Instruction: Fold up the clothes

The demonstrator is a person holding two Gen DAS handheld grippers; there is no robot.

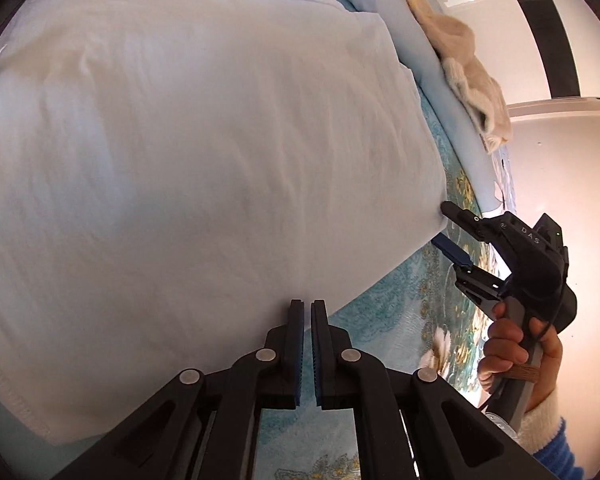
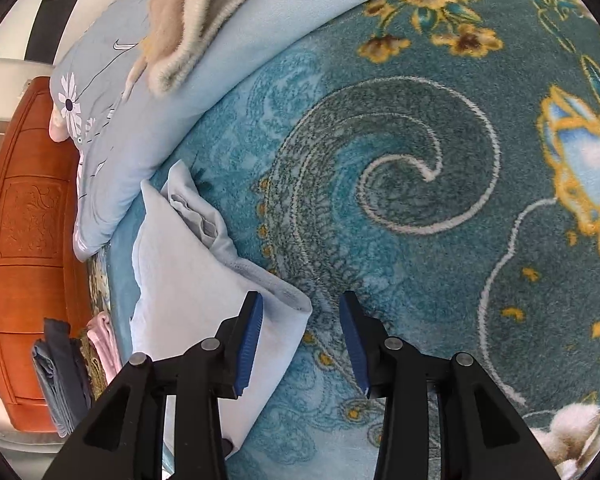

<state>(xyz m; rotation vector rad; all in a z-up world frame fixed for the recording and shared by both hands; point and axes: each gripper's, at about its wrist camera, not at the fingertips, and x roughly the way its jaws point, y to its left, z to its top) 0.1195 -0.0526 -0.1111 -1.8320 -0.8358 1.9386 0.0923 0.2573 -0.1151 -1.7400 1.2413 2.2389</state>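
A: White garment [image 1: 204,184] lies spread flat on the teal floral blanket [image 2: 420,184]. Left gripper [image 1: 307,308] sits at its near edge, pads nearly closed with a thin gap, nothing visibly pinched between them.

B: Right side?

A: Right gripper [image 2: 300,308] is at the garment's corner [image 2: 204,304], fingers spread wide, one above the cloth and one below it over the blanket. Not clamped. (Left view shows the same: its jaws straddle the corner.)

B: Counts?

A: One white garment, two grippers, one hand [image 1: 512,344] visible on the right handle.

B: Surroundings?

A: Pale blue quilt [image 2: 112,128] bunched along the far side, beige fuzzy garment [image 2: 188,20] on top of it. Small stack of folded clothes [image 2: 68,376] by the wooden headboard [image 2: 24,240]. Nothing lies between either gripper and the cloth.
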